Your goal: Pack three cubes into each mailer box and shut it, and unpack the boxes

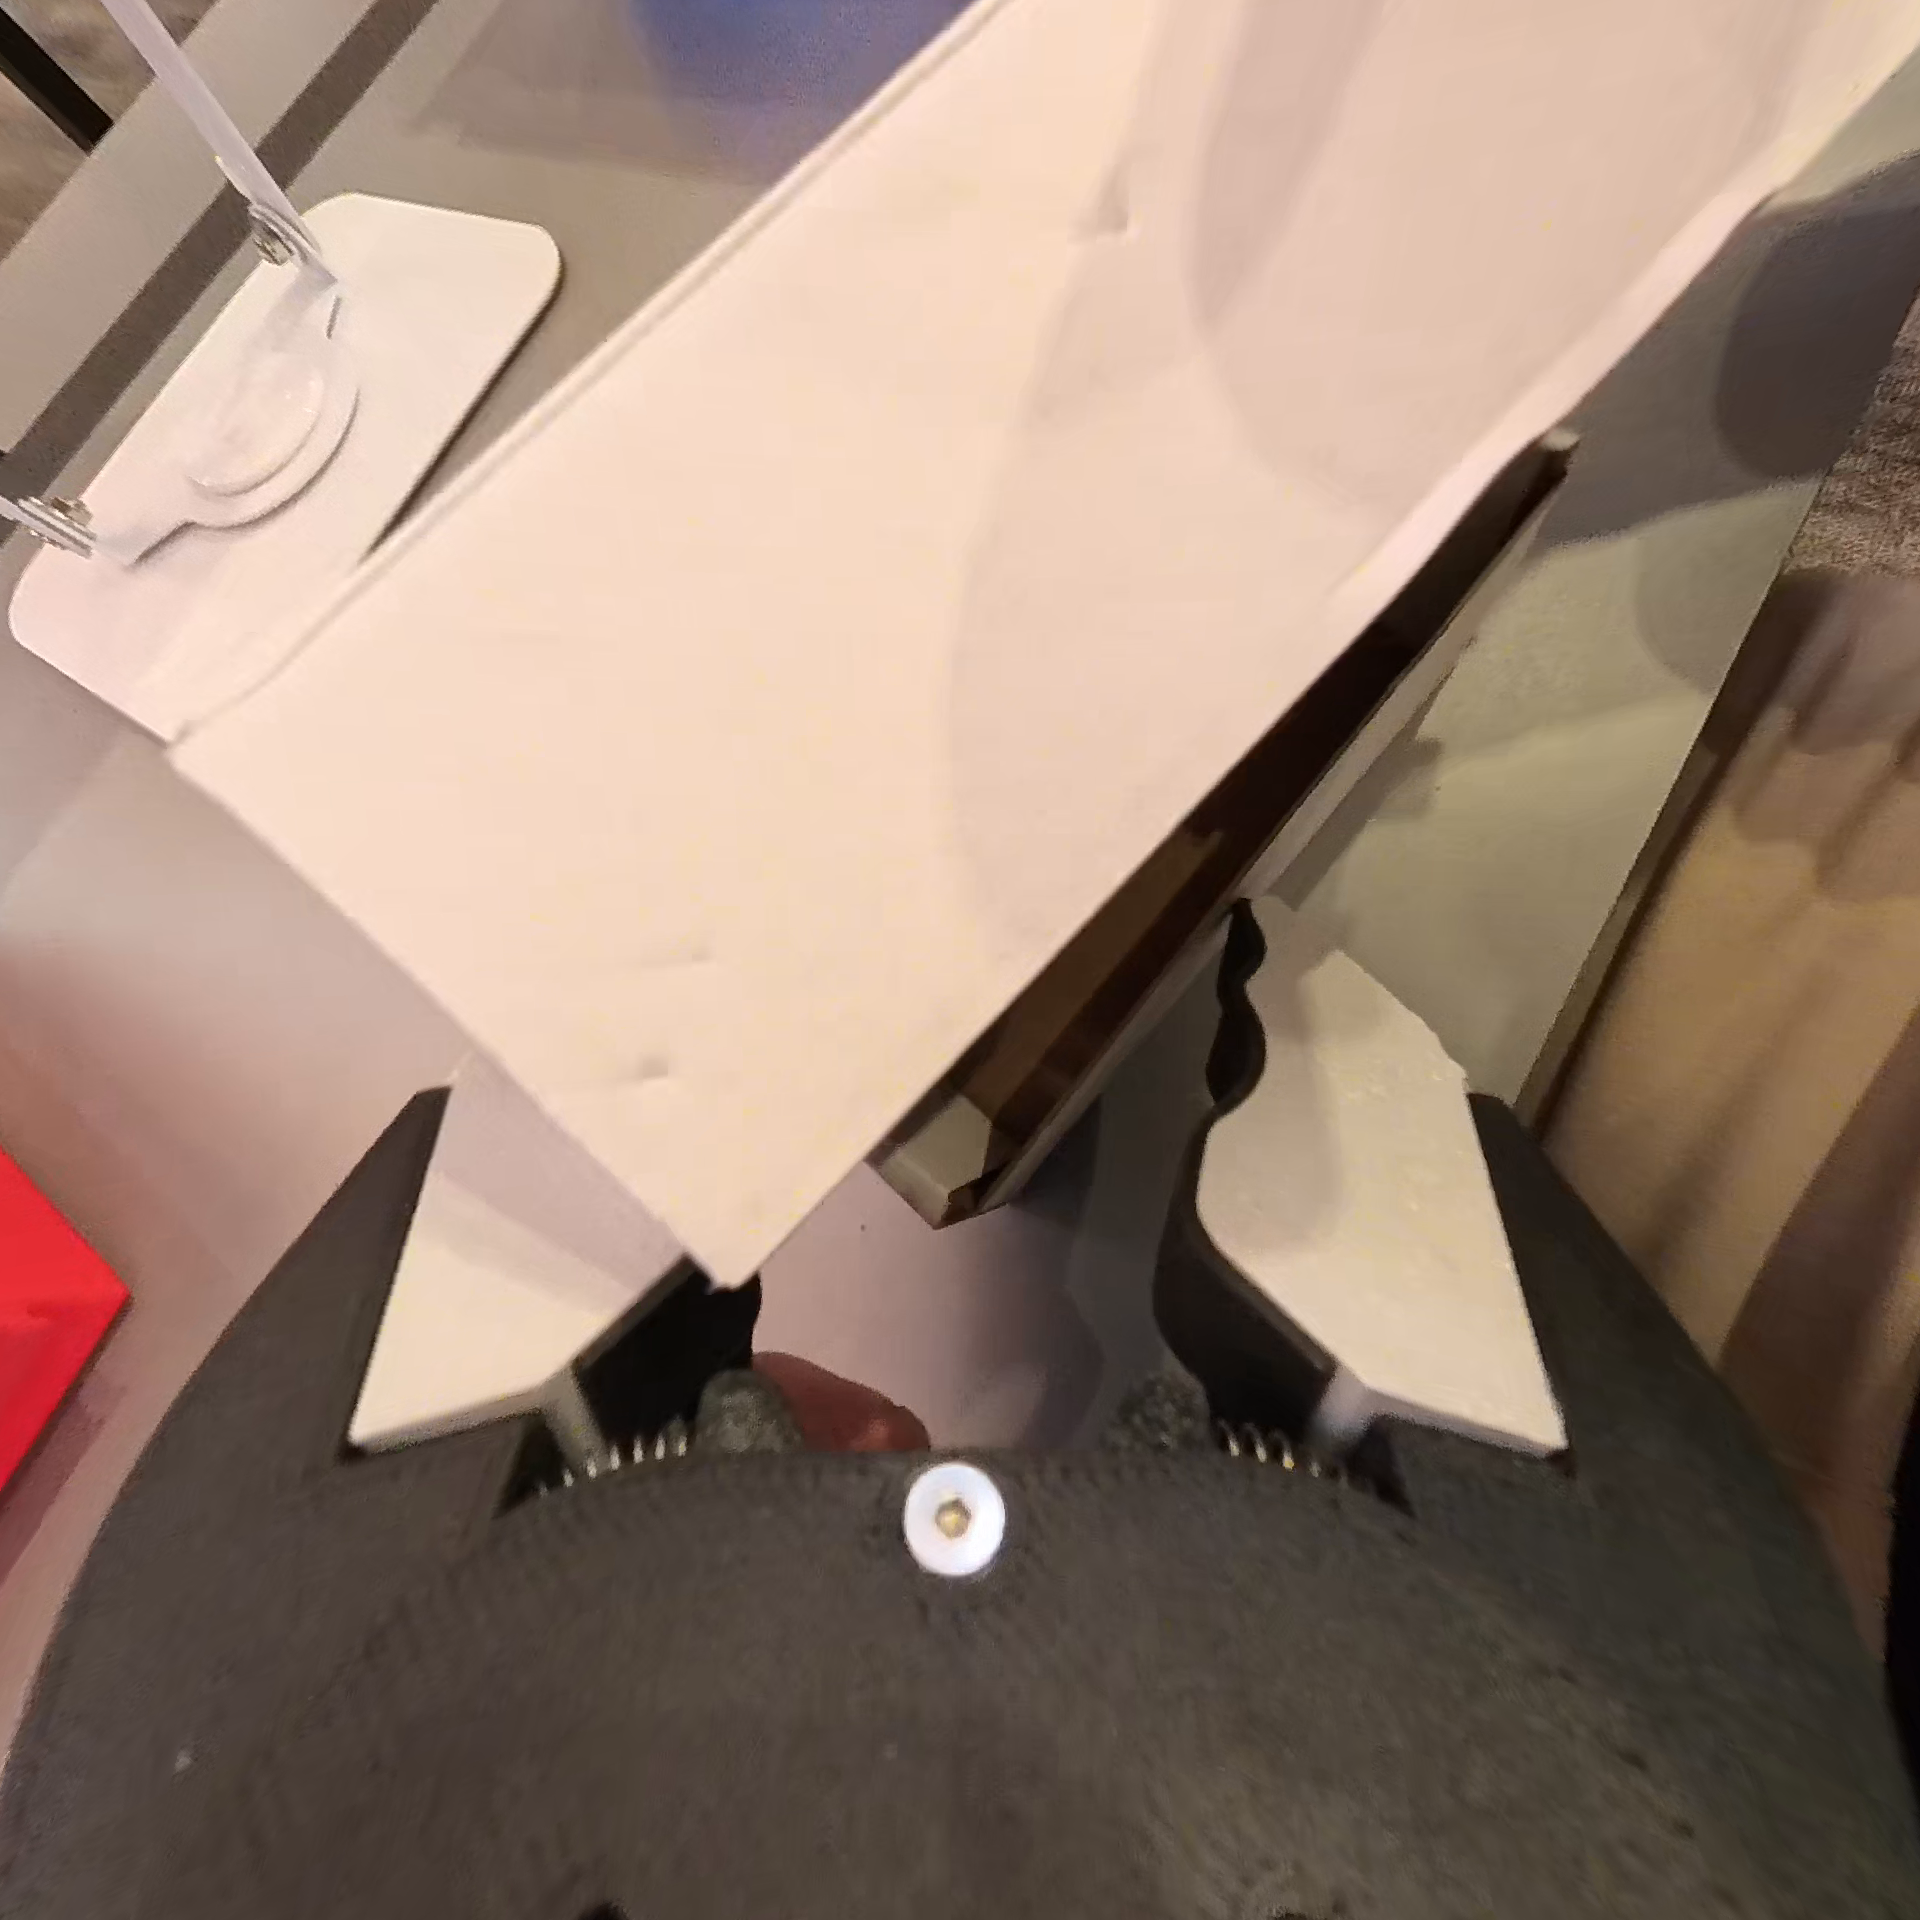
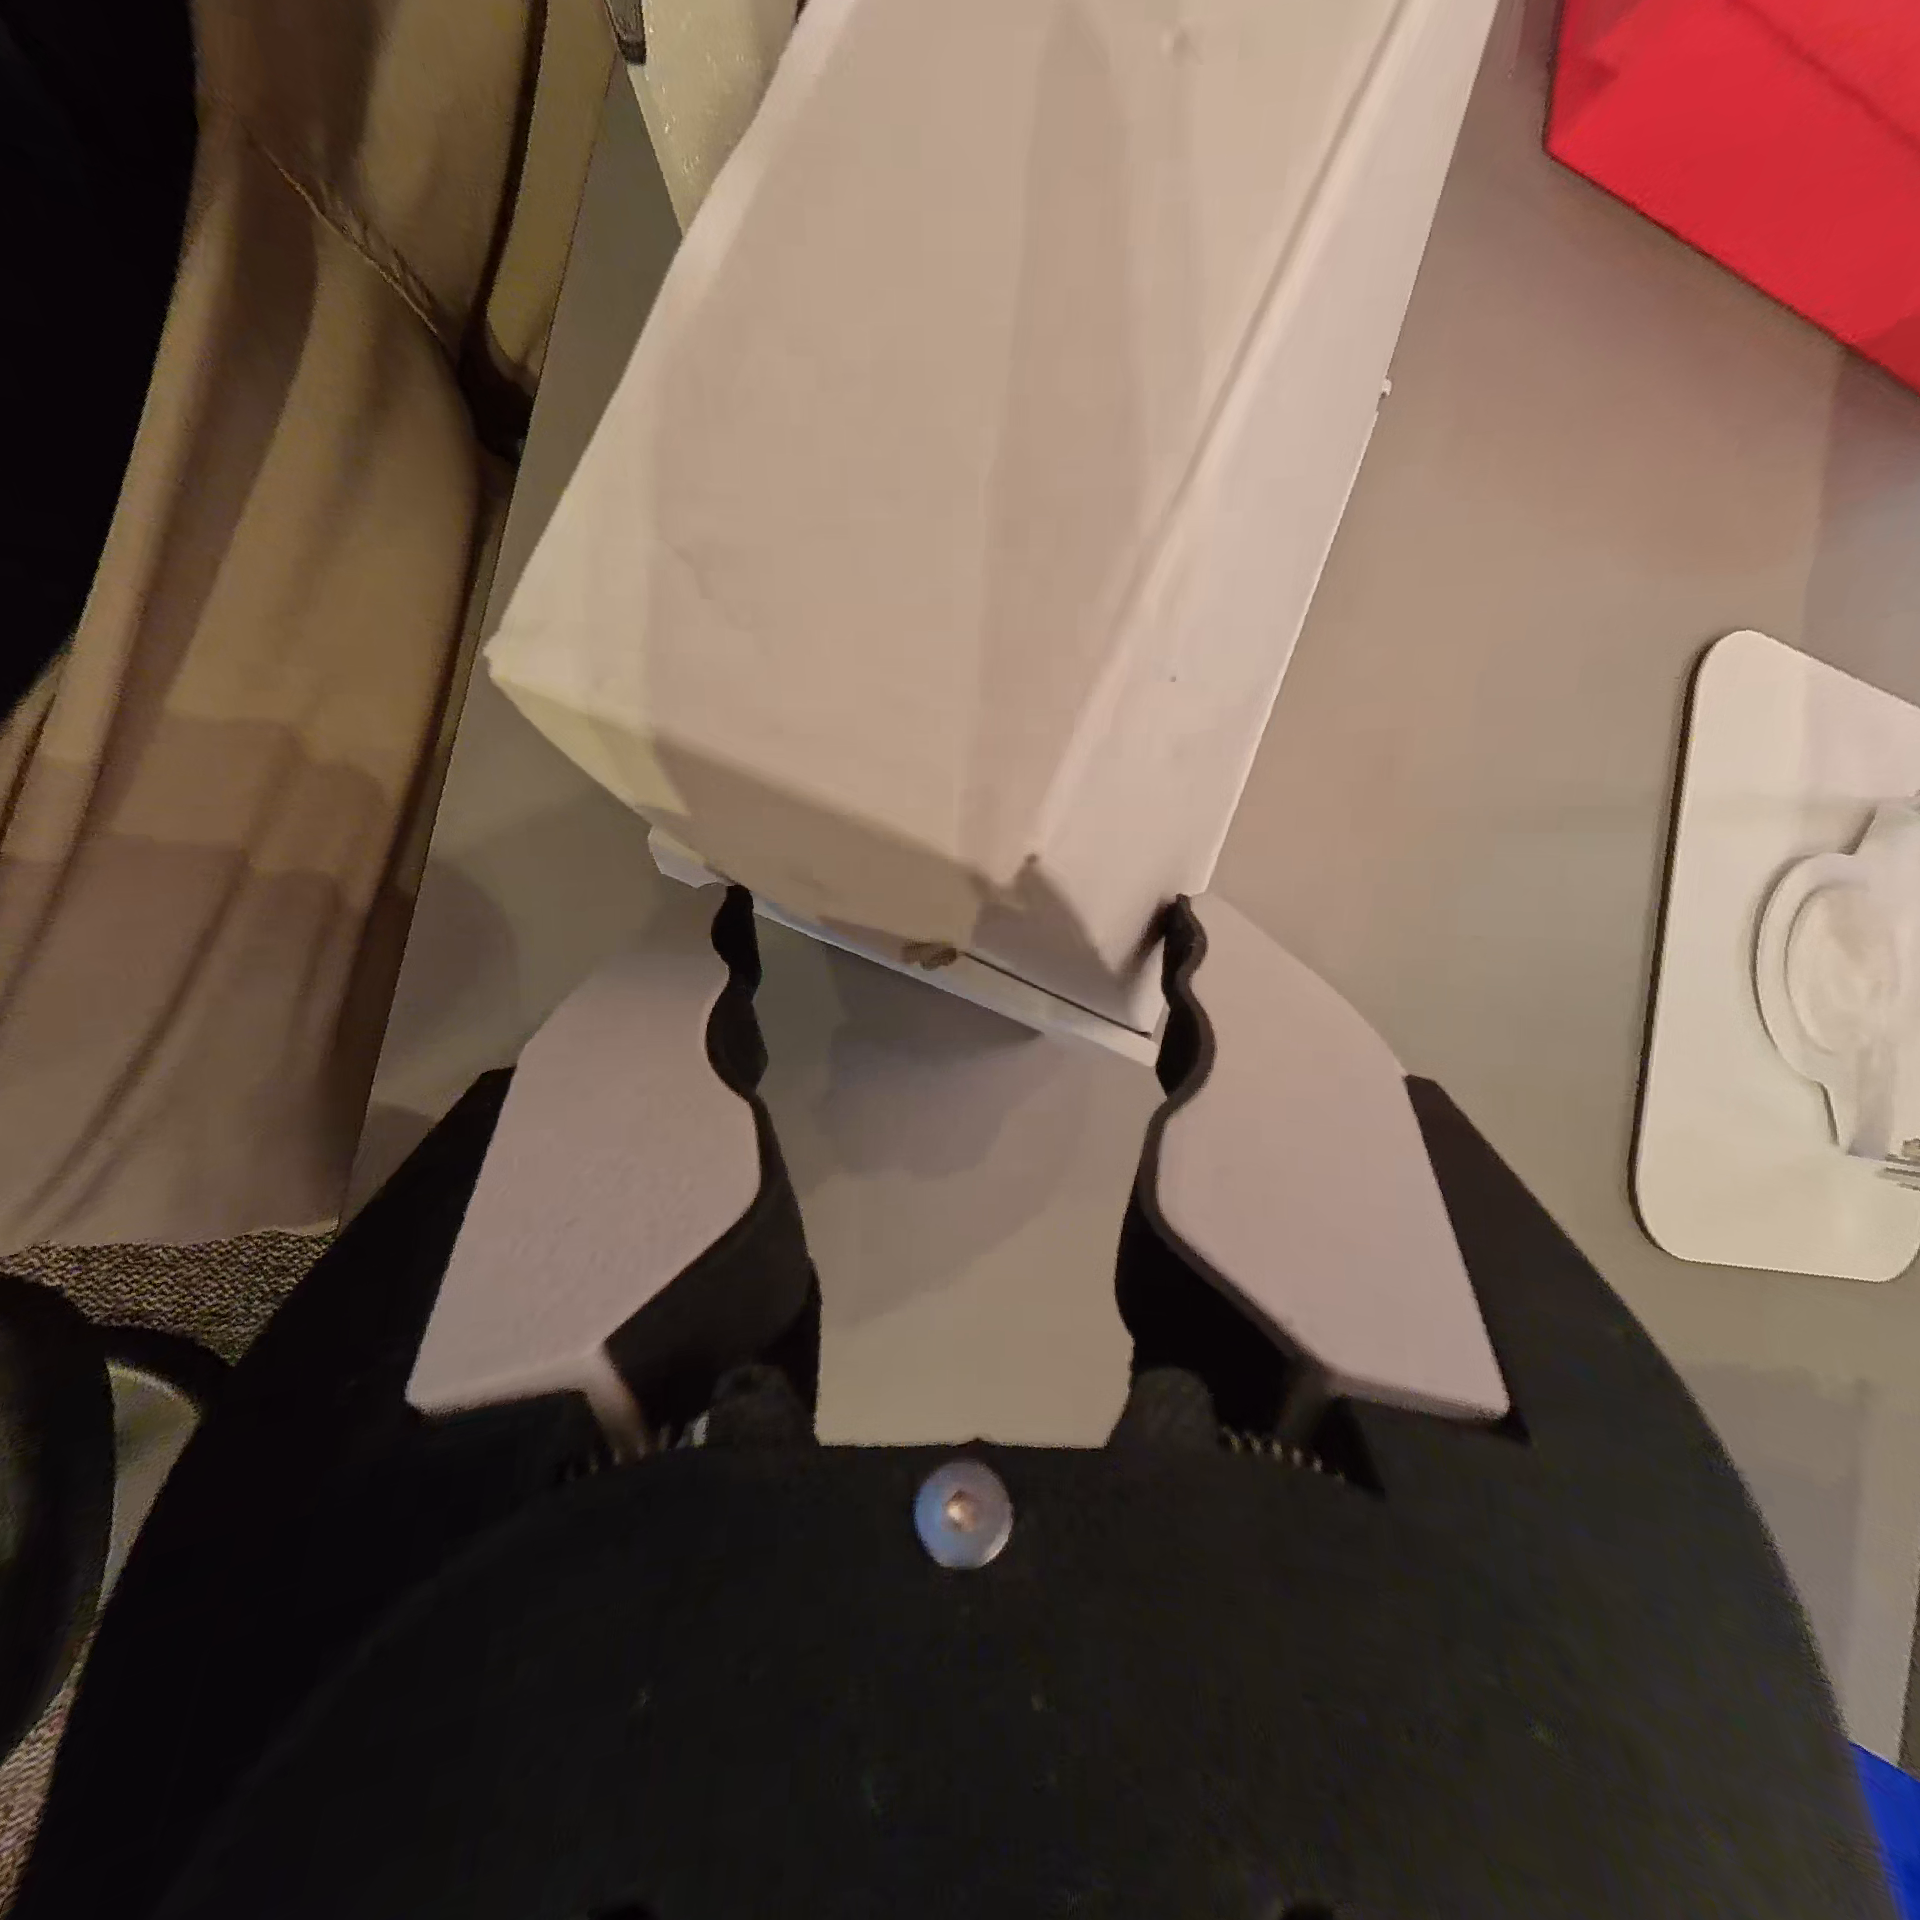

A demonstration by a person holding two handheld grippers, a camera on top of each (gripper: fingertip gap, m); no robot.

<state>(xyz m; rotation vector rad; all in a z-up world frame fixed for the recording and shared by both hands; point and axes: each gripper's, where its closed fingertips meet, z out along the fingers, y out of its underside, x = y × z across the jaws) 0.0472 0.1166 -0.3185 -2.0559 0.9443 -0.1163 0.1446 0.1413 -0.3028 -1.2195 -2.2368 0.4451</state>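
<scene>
A white mailer box (image 1: 831,623) lies slanted on the grey table (image 1: 156,987). Its lid is slightly raised, with a dark gap along the right edge. My left gripper (image 1: 982,1039) is open at the box's near corner. The lid corner covers its left finger, and its right finger (image 1: 1242,997) stands beside the gap. In the right wrist view the same box (image 2: 935,520) shows end-on. My right gripper (image 2: 956,935) is open, its tips at either side of the box's near end, the right fingertip (image 2: 1179,945) touching the corner. No cubes show.
A red box (image 1: 52,1320) sits at the left, also in the right wrist view (image 2: 1745,156). A white stand base (image 1: 312,395) (image 2: 1818,987) stands beside the white box. The table edge and a person's beige clothing (image 2: 260,623) lie close by. The grippers' ends are close to 11 cm from one another.
</scene>
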